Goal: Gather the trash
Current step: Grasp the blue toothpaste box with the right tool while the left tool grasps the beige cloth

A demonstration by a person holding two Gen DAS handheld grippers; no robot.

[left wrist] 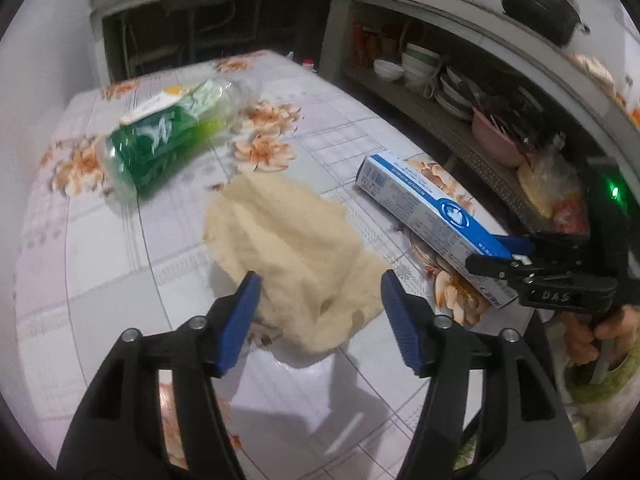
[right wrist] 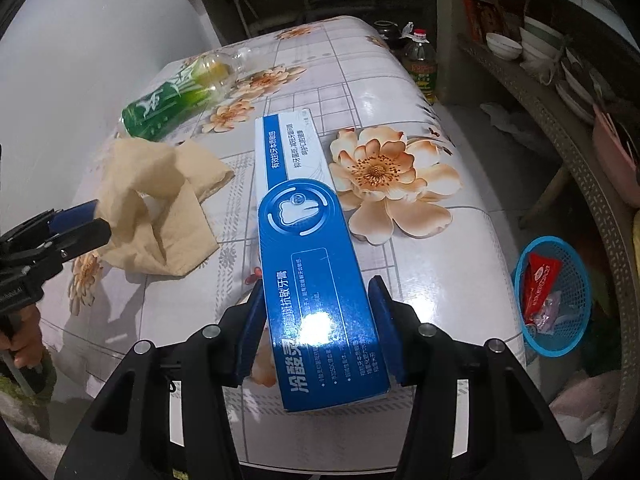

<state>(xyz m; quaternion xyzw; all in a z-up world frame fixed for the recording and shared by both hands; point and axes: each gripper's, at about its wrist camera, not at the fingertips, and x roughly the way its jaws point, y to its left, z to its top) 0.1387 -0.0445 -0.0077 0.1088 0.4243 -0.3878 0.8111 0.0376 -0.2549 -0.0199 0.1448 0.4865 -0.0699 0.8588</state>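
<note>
In the left wrist view the bottle [left wrist: 168, 136] at upper left is smeared by blur, its label unreadable. The tissue [left wrist: 296, 256] at centre is soft-edged, and its near end is hidden behind the left gripper [left wrist: 320, 300] pads. The box [left wrist: 432, 220] has its near end covered by the right gripper [left wrist: 516, 264] at right; its small print cannot be read. Dishes [left wrist: 420, 68] on the shelf at upper right are dim and indistinct.

In the right wrist view the left gripper [right wrist: 86, 220] is cut off by the left edge, so its grip on the tissue [right wrist: 160, 200] cannot be judged. The basket [right wrist: 576, 264] at lower right holds a red wrapper [right wrist: 538, 284] and scraps too small to identify.
</note>
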